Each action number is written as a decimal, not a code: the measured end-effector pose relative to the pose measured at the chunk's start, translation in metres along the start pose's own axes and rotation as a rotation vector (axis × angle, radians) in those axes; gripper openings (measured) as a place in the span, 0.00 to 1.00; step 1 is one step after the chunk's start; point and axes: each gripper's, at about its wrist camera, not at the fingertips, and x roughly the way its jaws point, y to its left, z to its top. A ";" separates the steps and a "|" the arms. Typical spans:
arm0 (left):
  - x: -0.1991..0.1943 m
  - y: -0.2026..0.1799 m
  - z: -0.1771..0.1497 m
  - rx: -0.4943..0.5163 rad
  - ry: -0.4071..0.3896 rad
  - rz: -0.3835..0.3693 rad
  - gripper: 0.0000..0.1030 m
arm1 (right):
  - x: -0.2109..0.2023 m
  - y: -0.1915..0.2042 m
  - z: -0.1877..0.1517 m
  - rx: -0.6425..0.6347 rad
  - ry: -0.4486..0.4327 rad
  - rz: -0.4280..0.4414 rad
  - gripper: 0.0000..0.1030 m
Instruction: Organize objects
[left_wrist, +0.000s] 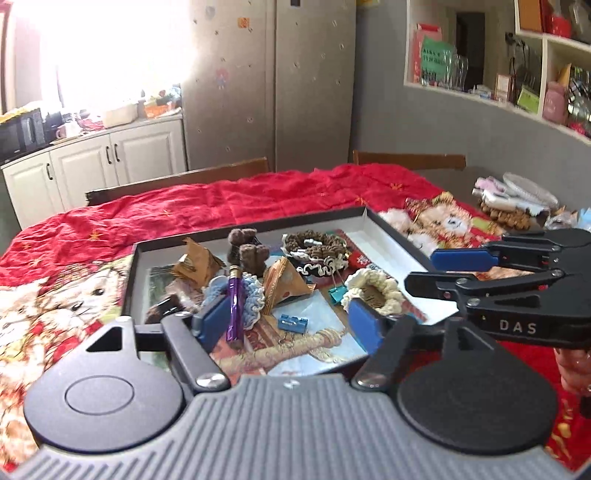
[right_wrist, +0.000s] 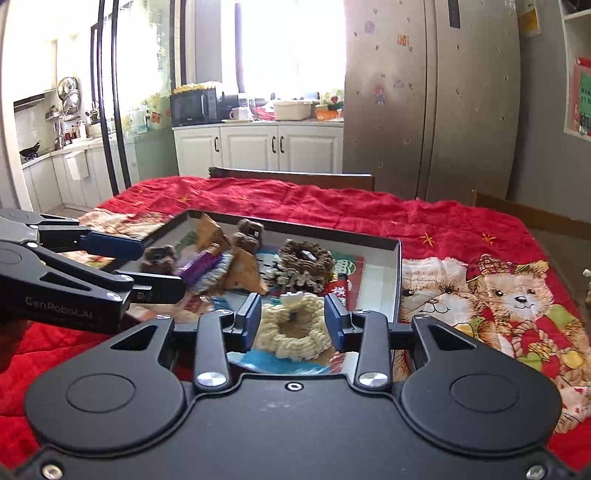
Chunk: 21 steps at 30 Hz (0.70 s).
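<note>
Red quilted cloth (right_wrist: 295, 206) covers the table, and my black tray (right_wrist: 397, 269) sits on it, heaped with small things. My right gripper (right_wrist: 292, 325) is spread wide around a cream scrunchie (right_wrist: 291, 332) at the tray's near edge, pads not touching it. My left gripper (left_wrist: 286, 325) is spread too, over the purple tube (left_wrist: 235, 310) and blue clip (left_wrist: 292, 323).

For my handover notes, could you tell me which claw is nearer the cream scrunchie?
Right. The right claw brackets the cream scrunchie, open; the left claw hangs open beside it, nearer the purple tube.
</note>
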 end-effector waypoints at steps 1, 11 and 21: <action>-0.008 0.000 -0.001 -0.006 -0.007 0.006 0.83 | -0.008 0.003 0.000 -0.002 -0.004 0.002 0.37; -0.082 0.006 -0.025 -0.096 -0.044 0.053 0.93 | -0.088 0.035 -0.006 -0.022 -0.051 0.004 0.45; -0.132 -0.011 -0.057 -0.127 -0.070 0.095 1.00 | -0.139 0.058 -0.031 -0.021 -0.053 -0.010 0.49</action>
